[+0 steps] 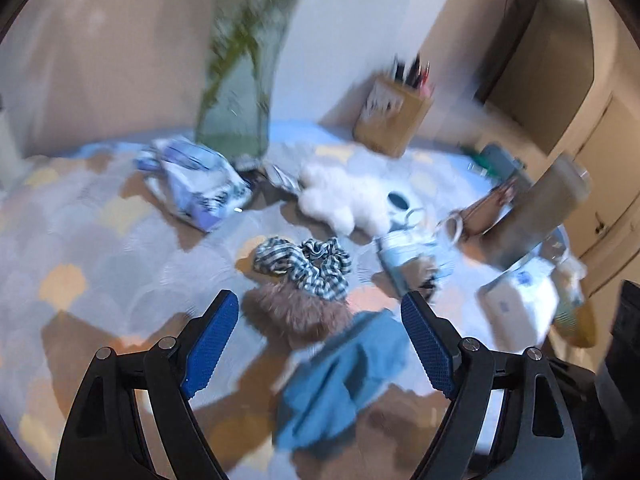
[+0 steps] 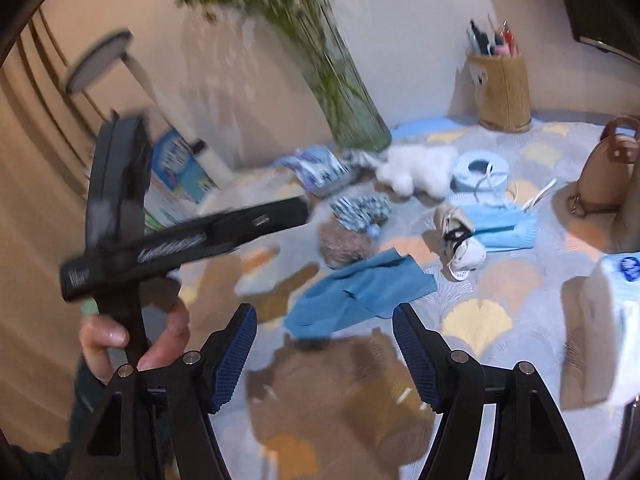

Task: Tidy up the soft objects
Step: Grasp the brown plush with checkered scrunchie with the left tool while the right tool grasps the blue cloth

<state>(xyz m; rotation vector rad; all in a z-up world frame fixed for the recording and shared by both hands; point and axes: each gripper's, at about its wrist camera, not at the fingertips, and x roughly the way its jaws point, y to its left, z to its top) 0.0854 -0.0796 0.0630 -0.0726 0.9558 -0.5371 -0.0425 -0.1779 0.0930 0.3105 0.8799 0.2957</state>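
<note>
Soft things lie on a patterned tablecloth [image 1: 100, 248]. A blue cloth [image 1: 340, 376] lies nearest, with a brown fuzzy scrunchie [image 1: 296, 316] and a checked scrunchie [image 1: 308, 264] behind it. Farther back are a white fluffy toy [image 1: 344, 196] and light blue knitted pieces [image 1: 408, 256]. My left gripper [image 1: 320, 300] hovers open over the brown scrunchie and the cloth's far edge, holding nothing. My right gripper [image 2: 325, 312] is open and empty just short of the blue cloth [image 2: 360, 288]. A hand [image 2: 132, 344] holds the left gripper [image 2: 298, 212] at the left of the right wrist view.
A glass vase with green stems [image 2: 348, 100] and a woven pen holder [image 2: 504, 92] stand at the back by the wall. A tan bag [image 2: 608, 168] sits at the right, a tissue packet [image 1: 200, 188] near the vase, and a lamp [image 2: 100, 60] at the far left.
</note>
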